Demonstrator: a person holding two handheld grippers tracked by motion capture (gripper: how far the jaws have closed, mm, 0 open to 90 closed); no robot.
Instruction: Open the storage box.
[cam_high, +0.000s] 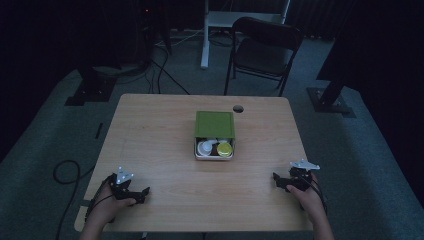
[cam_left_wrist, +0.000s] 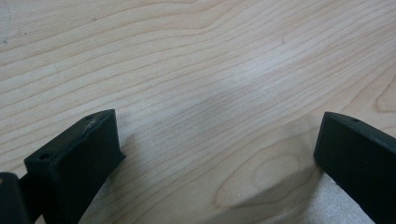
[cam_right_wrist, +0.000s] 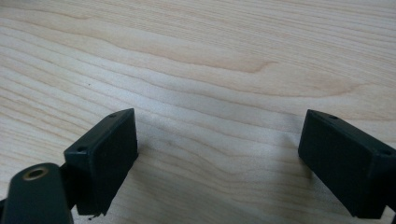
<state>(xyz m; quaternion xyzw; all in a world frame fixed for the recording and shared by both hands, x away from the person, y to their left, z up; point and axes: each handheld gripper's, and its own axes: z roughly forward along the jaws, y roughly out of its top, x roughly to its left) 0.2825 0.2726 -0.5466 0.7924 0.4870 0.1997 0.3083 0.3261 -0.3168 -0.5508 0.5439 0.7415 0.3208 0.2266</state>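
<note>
The room is dim, with dark curtains on both sides and a grey carpet underfoot. A pale wooden table (cam_high: 160, 150) stands in the middle, its grain running in long wavy bands with a few knots; close up, the grain shows plainly under both tools. Near the far edge there is a small round cable hole (cam_high: 238, 108).

At the table's centre sits a small box (cam_high: 214, 155) with its green lid (cam_high: 215, 124) tilted back towards the far side. Inside the open tray lie a white round container (cam_high: 205, 148) and, just beside it, a yellow-green cap (cam_high: 225, 149).

The person's hands rest at the near edge, well apart from the box. The left gripper (cam_high: 141, 192) lies on the wood at the near left corner, its jaws spread wide with nothing between them but bare table. The right gripper (cam_high: 278, 181) lies at the near right, likewise gaping and empty.

Beyond the table a dark folding chair (cam_high: 265, 50) faces it, next to a white desk leg (cam_high: 204, 35). Black cables (cam_high: 160, 70) trail over the carpet on the left, near dark stand bases.
</note>
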